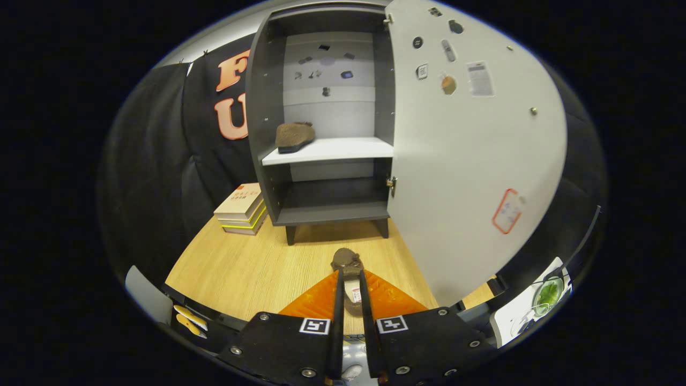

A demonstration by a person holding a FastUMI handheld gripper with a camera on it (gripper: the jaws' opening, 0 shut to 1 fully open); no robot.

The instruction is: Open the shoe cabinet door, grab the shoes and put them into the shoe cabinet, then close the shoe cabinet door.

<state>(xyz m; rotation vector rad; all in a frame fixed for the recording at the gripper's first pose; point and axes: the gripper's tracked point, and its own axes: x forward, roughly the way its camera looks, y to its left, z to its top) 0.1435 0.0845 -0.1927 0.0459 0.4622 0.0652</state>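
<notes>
My gripper (349,274) has its two fingers close together, one on each side of a brown shoe (349,266) with a light insole, so I read them as clamped on it. The shoe points away from me, its toe beyond the fingertips. Under it are an orange mat (394,297) and the wooden table (241,268). Ahead stands the grey shoe cabinet (329,214), its door (461,161) swung open to the right. A second brown shoe (293,136) lies on the white shelf (343,149). Books (241,209) are stacked beside the cabinet.
</notes>
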